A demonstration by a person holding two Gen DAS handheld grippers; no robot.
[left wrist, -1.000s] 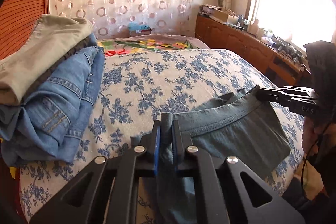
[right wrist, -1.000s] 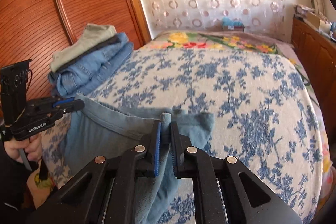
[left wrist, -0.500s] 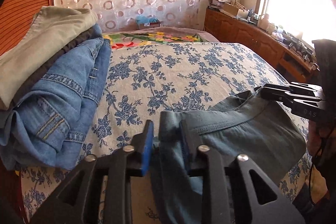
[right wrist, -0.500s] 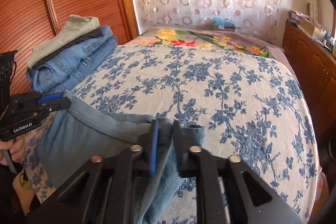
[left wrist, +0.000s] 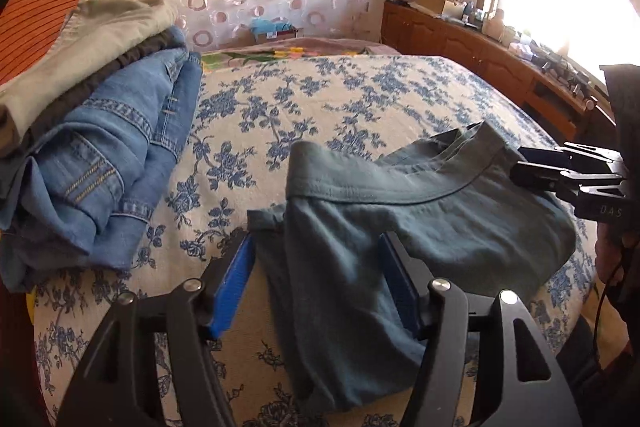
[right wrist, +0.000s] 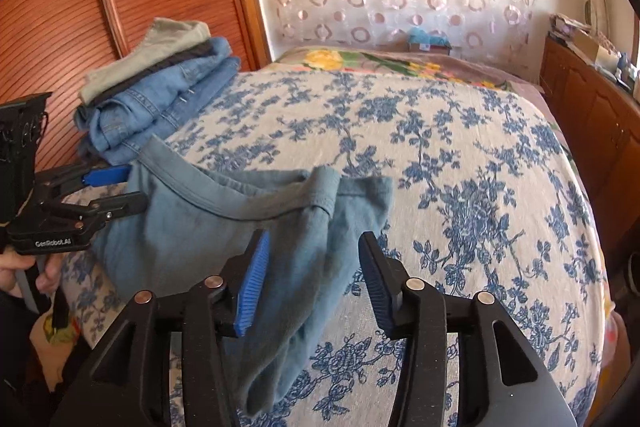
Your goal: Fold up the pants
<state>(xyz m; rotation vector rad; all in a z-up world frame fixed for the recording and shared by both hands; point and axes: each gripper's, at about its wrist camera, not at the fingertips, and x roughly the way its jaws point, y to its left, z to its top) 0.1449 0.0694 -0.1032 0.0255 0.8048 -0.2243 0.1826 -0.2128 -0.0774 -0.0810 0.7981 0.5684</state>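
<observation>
Both grippers, left point(left wrist: 316, 291) and right point(right wrist: 312, 283), gape open; pants point(left wrist: 400, 227) lie released on the bed point(left wrist: 340, 99). Risk: the loose waistband may slump and the fold come undone.

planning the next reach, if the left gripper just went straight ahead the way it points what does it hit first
Most likely the teal pants, whose waistband sits between the open jaws of the left gripper directly ahead. Beyond that lies only the floral bedspread, though depth is hard to judge.
</observation>
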